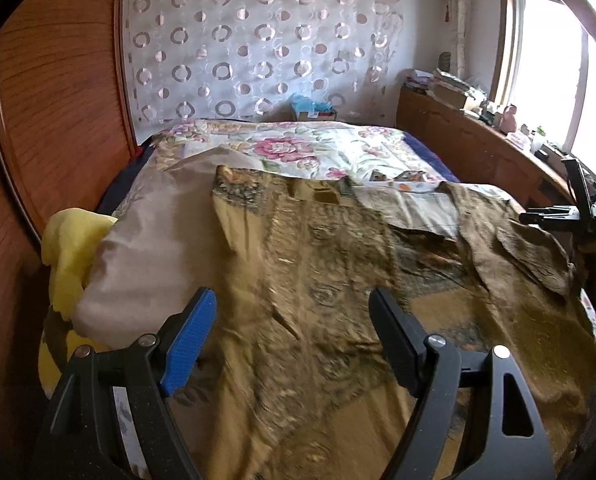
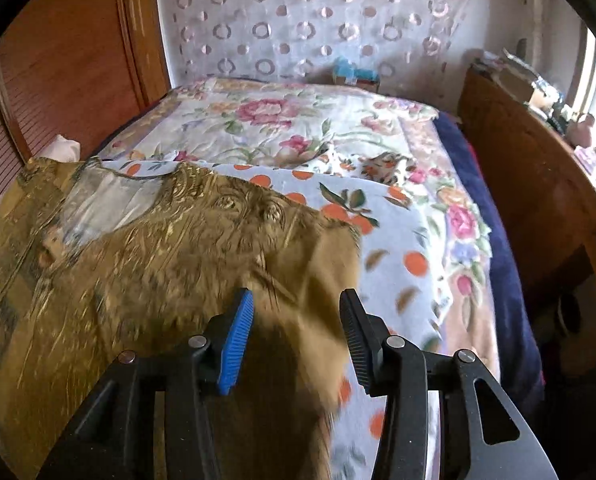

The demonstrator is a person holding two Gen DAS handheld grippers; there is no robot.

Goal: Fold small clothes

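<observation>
your left hand-held gripper (image 1: pixel 290 336) hovers spread over the brown garment (image 1: pixel 337 280) at lower centre; right hand-held gripper (image 2: pixel 296 336) parted, garment edge between, unpinched.

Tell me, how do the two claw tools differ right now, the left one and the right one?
The left gripper has its jaws spread wide, while the right gripper has them closer together. The left gripper hangs over the middle of the brown garment; the right gripper has a flap of that garment lying loosely between its jaws. Both are open, black with a blue pad, and point down at the bed.
</observation>
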